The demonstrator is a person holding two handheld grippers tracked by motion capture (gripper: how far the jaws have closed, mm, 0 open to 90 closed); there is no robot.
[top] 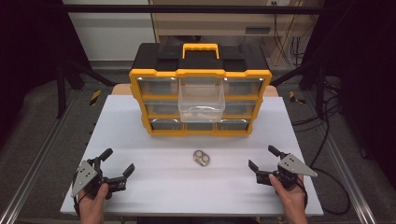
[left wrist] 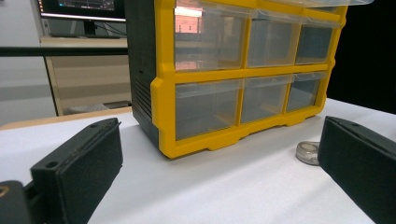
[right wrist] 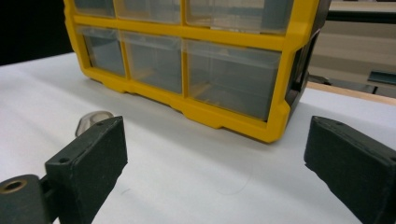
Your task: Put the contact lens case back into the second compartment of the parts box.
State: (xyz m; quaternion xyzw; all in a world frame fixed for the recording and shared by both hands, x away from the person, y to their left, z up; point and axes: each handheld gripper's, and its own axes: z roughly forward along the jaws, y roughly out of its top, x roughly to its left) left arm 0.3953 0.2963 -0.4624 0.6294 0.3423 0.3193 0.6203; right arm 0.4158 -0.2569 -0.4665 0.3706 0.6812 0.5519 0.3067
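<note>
A yellow and black drawer cabinet [top: 200,88] stands at the back of the white table, with its top middle clear drawer [top: 201,99] pulled out. A small metal piece with two round holes [top: 201,157] lies flat on the table in front of it. My left gripper [top: 117,164] rests near the front left corner, open and holding nothing. My right gripper [top: 262,158] rests near the front right, open and holding nothing too. The cabinet [left wrist: 243,74] and the metal piece [left wrist: 308,152] appear in the left gripper view. The right gripper view has the cabinet [right wrist: 196,60] and the metal piece [right wrist: 91,120] behind its left jaw.
The white table top [top: 154,182] ends just in front of both hands. Black frame posts and cables stand on the floor at both sides. A wooden bench and a wall lie behind the cabinet.
</note>
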